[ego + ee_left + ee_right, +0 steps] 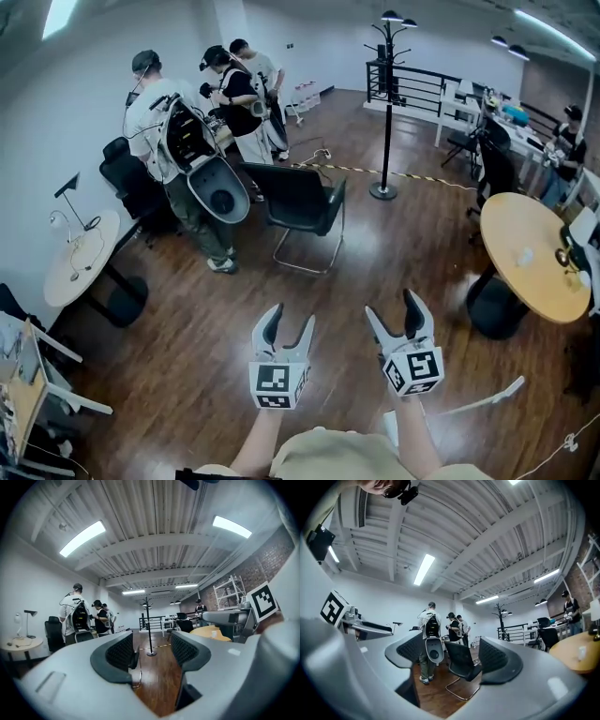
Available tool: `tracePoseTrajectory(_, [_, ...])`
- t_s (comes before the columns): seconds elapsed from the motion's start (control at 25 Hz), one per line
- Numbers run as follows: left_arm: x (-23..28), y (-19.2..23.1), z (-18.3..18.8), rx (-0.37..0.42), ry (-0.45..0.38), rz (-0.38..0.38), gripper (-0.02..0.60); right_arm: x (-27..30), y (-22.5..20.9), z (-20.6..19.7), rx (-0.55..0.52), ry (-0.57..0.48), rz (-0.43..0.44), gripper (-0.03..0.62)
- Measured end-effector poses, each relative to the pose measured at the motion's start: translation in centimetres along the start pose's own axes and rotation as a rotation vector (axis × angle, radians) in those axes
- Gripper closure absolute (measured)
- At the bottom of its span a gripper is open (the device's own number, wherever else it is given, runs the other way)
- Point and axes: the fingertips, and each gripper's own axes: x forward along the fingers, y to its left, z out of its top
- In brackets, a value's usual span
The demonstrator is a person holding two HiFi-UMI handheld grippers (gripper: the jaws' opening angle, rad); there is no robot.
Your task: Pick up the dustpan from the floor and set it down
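Both grippers are empty: the left gripper [289, 323] and the right gripper [394, 314] point level, jaws apart, with nothing between them. What we take for the dustpan [487, 398], a white long-handled shape, lies on the floor [187, 375] just by our right side; we cannot be sure of it. So it is either set down or not yet lifted. Farther off stand a chair [300, 202], a table [530, 253], a coat stand [386, 103] and three people [169, 122], none in our way.
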Motion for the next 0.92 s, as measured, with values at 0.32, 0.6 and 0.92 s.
tracePoseTrajectory(0.32, [-2.2, 7.1, -1.1, -0.054, 0.018, 0.117, 0.333, 3.6, 4.1, 0.5, -0.012, -0.014, 0.082, 0.215])
tracePoseTrajectory(0.6, [-2.6, 8.7, -0.2, -0.070, -0.015, 0.137, 0.334, 4.2, 4.9, 0.9, -0.009, -0.014, 0.088, 0.215])
tracePoseTrajectory(0.92, [-2.7, 7.6, 0.7, -0.063, -0.034, 0.095, 0.336, 3.8, 5.2, 1.6, -0.012, -0.027, 0.058, 0.215])
